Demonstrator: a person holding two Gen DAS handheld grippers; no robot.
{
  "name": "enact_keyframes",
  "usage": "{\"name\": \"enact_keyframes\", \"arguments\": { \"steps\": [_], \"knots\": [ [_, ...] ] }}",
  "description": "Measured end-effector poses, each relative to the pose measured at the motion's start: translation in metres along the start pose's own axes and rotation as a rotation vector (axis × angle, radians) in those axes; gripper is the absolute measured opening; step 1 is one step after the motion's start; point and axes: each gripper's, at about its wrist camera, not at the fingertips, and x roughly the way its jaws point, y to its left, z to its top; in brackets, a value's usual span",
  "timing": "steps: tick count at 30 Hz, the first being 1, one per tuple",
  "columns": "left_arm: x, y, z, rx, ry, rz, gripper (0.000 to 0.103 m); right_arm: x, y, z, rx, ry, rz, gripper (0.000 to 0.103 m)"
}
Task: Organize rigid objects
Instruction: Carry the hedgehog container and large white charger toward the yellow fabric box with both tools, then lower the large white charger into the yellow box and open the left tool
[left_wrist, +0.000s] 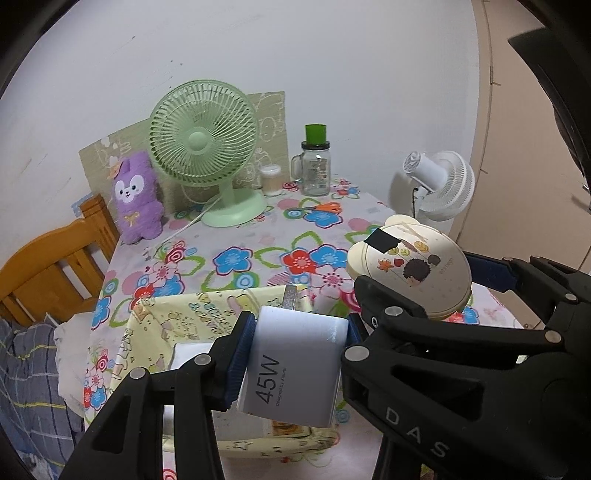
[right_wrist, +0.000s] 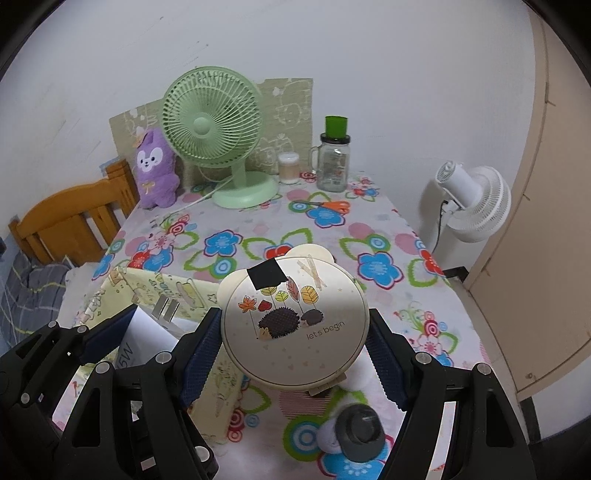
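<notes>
Against the white wall stands a table with a flowered tablecloth (right_wrist: 373, 266), and on its far side are a green desk fan (right_wrist: 218, 129), a purple plush toy (right_wrist: 155, 170), a glass jar mug (right_wrist: 334, 162) and orange scissors (right_wrist: 325, 205). On the near left part sits a yellow fabric box (left_wrist: 177, 317). The left gripper (left_wrist: 295, 354) is clenched on a white 45W charger (left_wrist: 295, 369), held over this box. The right gripper (right_wrist: 295, 350) grasps a round cream case with hedgehog picture (right_wrist: 295, 325) above the cloth, just beside the box.
</notes>
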Motion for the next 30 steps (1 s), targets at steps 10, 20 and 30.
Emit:
{"name": "enact_keyframes", "arguments": {
  "steps": [10,20,30],
  "knots": [
    [0.009,0.021,-0.006,-0.017,0.021,0.032,0.051,0.018,0.025,0.003,-0.036,0.028,0.035,0.077],
    [0.022,0.045,-0.011,-0.043,0.044,0.044,0.051,0.038,0.048,0.004,-0.068,0.055,0.059,0.077],
    [0.044,0.069,-0.025,-0.089,0.095,0.048,0.051,0.067,0.071,0.000,-0.097,0.098,0.098,0.077]
  ]
}}
